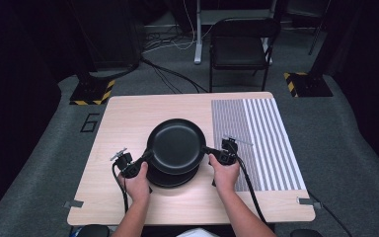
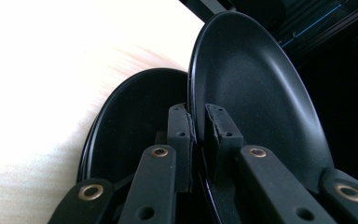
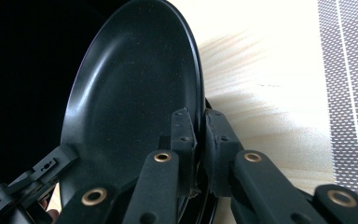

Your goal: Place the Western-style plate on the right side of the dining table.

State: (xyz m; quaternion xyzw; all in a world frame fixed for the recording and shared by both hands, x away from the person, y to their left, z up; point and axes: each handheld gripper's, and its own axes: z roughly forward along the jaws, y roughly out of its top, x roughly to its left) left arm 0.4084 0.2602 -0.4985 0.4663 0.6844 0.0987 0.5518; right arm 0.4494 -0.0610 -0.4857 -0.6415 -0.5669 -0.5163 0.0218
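- The wooden table (image 1: 128, 128) fills the middle of the high view, standing on grey carpet (image 1: 39, 163), with a black folding chair (image 1: 240, 47) well behind its far edge
- A grey striped mat (image 1: 266, 143) covers the right part of the tabletop, reaching from the far edge almost to the near one
- The top plate (image 1: 176, 145), black and round, is held level above the table's middle, just left of the mat; in the left gripper view (image 2: 256, 93) and the right gripper view (image 3: 130, 107) its rim runs between each pair of jaws
- A stack of black plates (image 1: 173, 177) lies on the table directly under the lifted one, peeking out at its near side; the left gripper view shows the uppermost of them (image 2: 130, 121) apart from the raised plate
- The left gripper (image 1: 143, 159) is clenched on the top plate's left rim, pads pressing both faces of the edge (image 2: 195, 135)
- The right gripper (image 1: 208, 151) is clamped on the opposite, right rim in the same manner (image 3: 200, 140), just beside the mat's left border
- The person's hands come in from the near edge, one behind each gripper, with a black cable (image 1: 249, 187) trailing back from the right one
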